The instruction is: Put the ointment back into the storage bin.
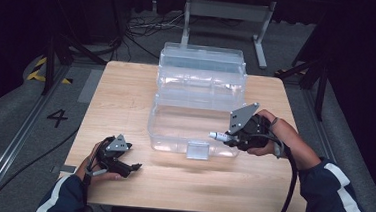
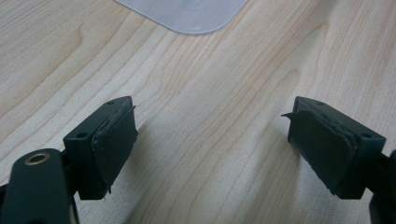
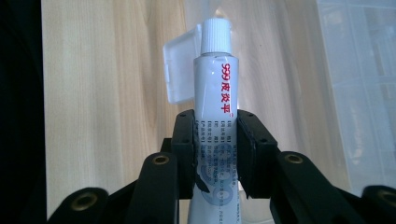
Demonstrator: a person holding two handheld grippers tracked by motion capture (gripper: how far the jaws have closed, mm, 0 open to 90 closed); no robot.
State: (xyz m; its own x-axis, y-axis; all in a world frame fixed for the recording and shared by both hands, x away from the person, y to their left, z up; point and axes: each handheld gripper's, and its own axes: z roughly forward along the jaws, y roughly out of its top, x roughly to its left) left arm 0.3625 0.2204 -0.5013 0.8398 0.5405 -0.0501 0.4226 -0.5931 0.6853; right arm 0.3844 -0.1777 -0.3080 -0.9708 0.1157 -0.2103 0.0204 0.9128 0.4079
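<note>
Light wooden surface (image 1: 127, 89) sits on a grey floor (image 1: 9, 118), a black "4" (image 1: 57, 117) marked at the left. Yellow-and-black hazard tape (image 1: 39, 70) lies beyond it. Cables (image 1: 146, 30) tangle behind, beside a grey metal frame (image 1: 227, 11). Black curtains (image 1: 11, 18) darken the surroundings.

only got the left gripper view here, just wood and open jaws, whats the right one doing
Observer: The right gripper is shut on a white tube with red print.
Operator: where is it
Observer: Over the front edge of a clear plastic box, tube cap pointing toward the person's left.
Operator: box open or closed
Observer: Open, with its lid tipped back and a front latch hanging.
</note>
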